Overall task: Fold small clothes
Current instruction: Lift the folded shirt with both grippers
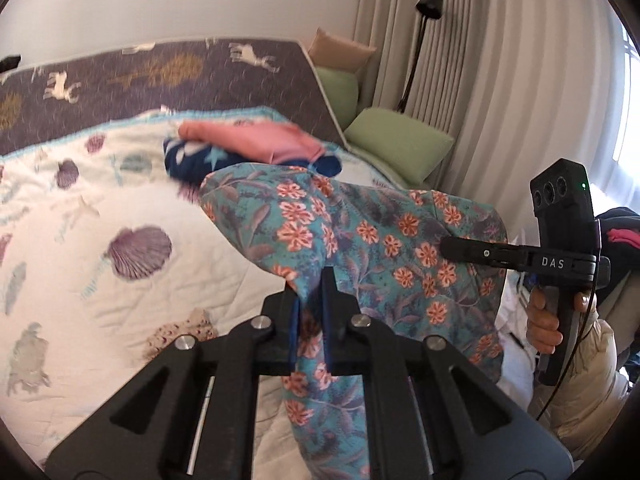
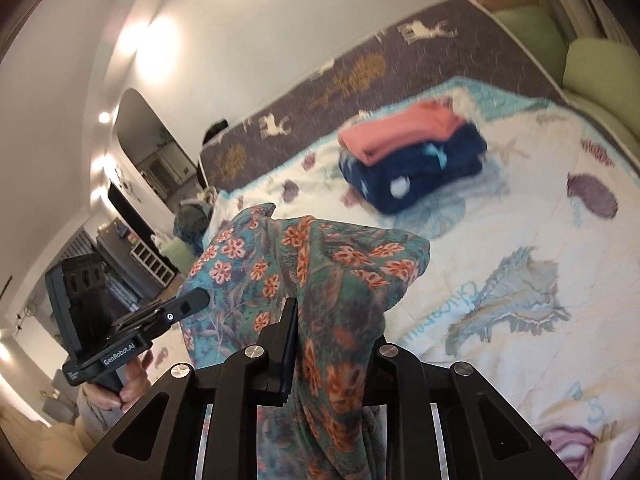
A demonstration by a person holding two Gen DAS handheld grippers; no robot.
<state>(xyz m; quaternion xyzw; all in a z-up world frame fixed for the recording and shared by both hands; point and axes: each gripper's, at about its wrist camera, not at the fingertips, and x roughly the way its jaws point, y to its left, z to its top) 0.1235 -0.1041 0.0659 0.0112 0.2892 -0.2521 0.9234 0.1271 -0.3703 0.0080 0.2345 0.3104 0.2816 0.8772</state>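
The bed [image 1: 100, 208] fills both views, spread with a white shell-print quilt [image 2: 520, 240] and, beyond it toward the wall, a grey blanket [image 1: 168, 76] with white deer and gold trees. Green cushions [image 1: 396, 144] sit off the far corner, beside pale curtains [image 1: 500, 80] and a thin black lamp stand [image 1: 416, 52].

Up over the quilt hangs the floral garment [image 1: 360, 232] — teal, with orange flowers — stretched between the two grippers and clear of the bed along its upper edge. It drapes down past both sets of fingers.

Further back on the quilt rests a folded stack: a navy piece [image 2: 416, 168] with pale stars underneath, a pink piece [image 2: 400, 126] on top, touching it. Both are blurred.

Now the tools. The left gripper [image 1: 310, 312] is clamped on a bunched fold of the floral cloth, blue pads pressed in from both sides. The right gripper [image 2: 332, 344] is closed on the cloth too — a thick twist of fabric runs between its fingers and hides the right one. In the left view, the right gripper shows side-on, its tip buried in the cloth, with a hand [image 1: 540, 320] wrapped round the handle. In the right view the left one shows the same way, a hand [image 2: 120, 384] below it.
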